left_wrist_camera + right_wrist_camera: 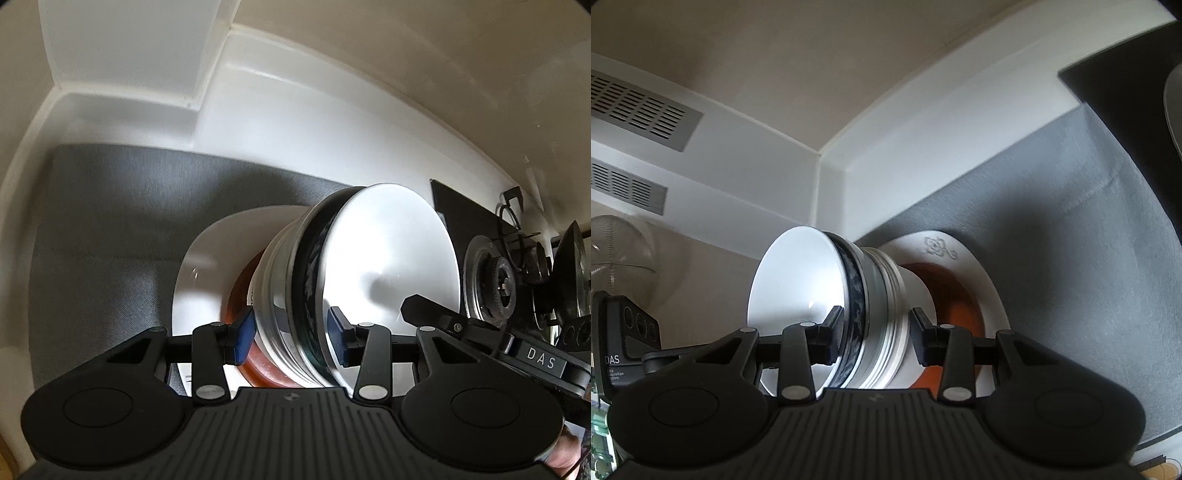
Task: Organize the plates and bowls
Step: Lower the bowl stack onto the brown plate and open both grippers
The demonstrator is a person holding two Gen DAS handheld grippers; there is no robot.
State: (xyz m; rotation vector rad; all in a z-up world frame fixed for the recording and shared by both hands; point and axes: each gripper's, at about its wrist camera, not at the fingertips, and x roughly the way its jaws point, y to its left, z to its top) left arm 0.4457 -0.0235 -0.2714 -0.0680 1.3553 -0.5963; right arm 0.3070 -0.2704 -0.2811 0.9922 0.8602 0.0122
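Both the left gripper (291, 334) and the right gripper (877, 334) clench the stack of bowls (317, 295) from opposite sides, sharing its weight over the plate (199, 273) ahead.

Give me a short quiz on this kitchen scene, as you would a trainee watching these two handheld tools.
1. True or false: the stack of nested bowls, white ceramic on top, is clamped by both the left fingers and the right fingers.
2. What does the round white plate with the grey ornament lie on? A) a grey woven mat B) a wooden board C) a red towel
3. Fill in: the smaller round plate on the white plate is ___ in colour.

Key: 1 true; 2 A; 3 orange-brown.
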